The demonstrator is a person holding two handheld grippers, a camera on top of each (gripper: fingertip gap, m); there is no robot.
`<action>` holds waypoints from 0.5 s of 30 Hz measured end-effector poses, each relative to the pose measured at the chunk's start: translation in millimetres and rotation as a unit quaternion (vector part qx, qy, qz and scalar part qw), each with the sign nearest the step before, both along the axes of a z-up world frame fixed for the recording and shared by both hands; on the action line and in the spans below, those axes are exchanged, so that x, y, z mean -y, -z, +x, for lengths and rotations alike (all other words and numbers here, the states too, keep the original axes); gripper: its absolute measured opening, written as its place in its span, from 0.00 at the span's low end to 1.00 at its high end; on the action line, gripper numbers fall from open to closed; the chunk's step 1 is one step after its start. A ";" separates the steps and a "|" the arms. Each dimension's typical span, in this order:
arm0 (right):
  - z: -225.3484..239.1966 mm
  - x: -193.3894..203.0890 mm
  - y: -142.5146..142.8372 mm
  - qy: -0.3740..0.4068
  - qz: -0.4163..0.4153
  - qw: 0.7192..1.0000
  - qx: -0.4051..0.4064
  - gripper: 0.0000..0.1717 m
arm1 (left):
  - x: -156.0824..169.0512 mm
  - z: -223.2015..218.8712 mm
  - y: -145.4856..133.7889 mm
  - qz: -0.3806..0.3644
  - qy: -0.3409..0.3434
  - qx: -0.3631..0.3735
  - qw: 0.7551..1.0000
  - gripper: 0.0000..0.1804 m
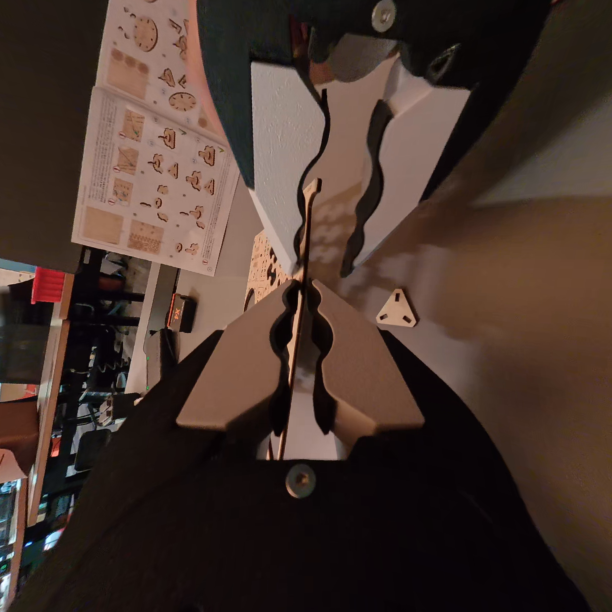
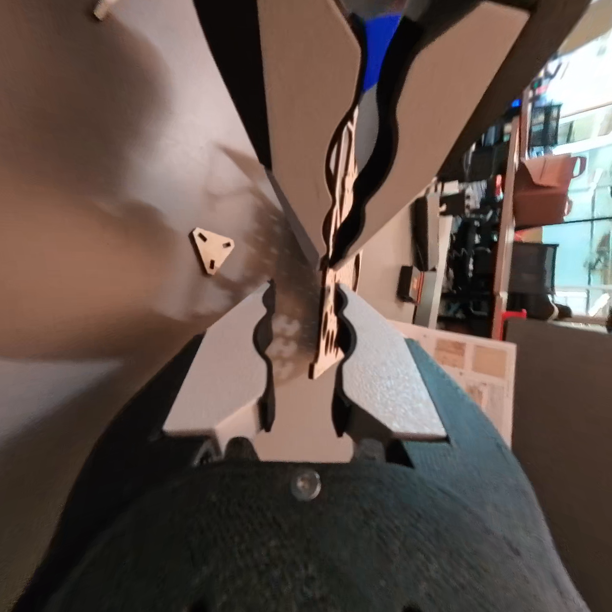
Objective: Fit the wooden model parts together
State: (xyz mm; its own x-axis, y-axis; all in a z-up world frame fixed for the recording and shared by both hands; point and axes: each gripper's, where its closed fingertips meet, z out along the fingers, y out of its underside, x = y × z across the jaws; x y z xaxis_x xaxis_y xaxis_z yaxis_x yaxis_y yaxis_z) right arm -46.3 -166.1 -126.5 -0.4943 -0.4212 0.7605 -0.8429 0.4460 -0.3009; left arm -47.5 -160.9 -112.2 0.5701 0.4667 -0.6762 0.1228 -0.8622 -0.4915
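Clamping thin wooden sheet [image 1: 299,331] edge-on, left gripper [image 1: 302,281] fully closed; right gripper [image 2: 304,284] wide apart, one pad beside sheet, nothing gripped. Triangular wooden piece [image 1: 396,309] nearby on table [image 1: 496,298].

A pale table [image 1: 496,364] is seen. A small triangular wooden piece [image 1: 396,308] lies on it at three o'clock, an instruction sheet [image 1: 155,172] at ten o'clock, a black box [image 1: 182,313] at nine.
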 end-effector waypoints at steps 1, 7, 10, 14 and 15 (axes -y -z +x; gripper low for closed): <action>0.2 2.0 -1.6 -0.012 -0.005 1.000 0.005 0.15 | -0.7 0.2 -0.1 0.005 0.003 0.000 1.000 0.01; -8.6 4.9 -5.7 -0.018 0.001 1.000 0.010 0.03 | -0.4 0.0 1.5 0.019 0.007 0.002 1.000 0.01; -10.0 5.7 -5.6 -0.019 0.003 1.000 0.014 0.03 | 0.8 -1.4 1.8 0.022 0.004 0.000 1.000 0.01; -10.2 6.6 -7.3 -0.022 0.007 1.000 0.020 0.03 | 1.8 -1.5 0.8 0.024 0.001 0.000 1.000 0.01; -10.2 6.4 -6.9 -0.023 0.013 0.999 0.023 0.02 | 1.8 -1.4 1.3 0.025 0.001 0.002 1.000 0.01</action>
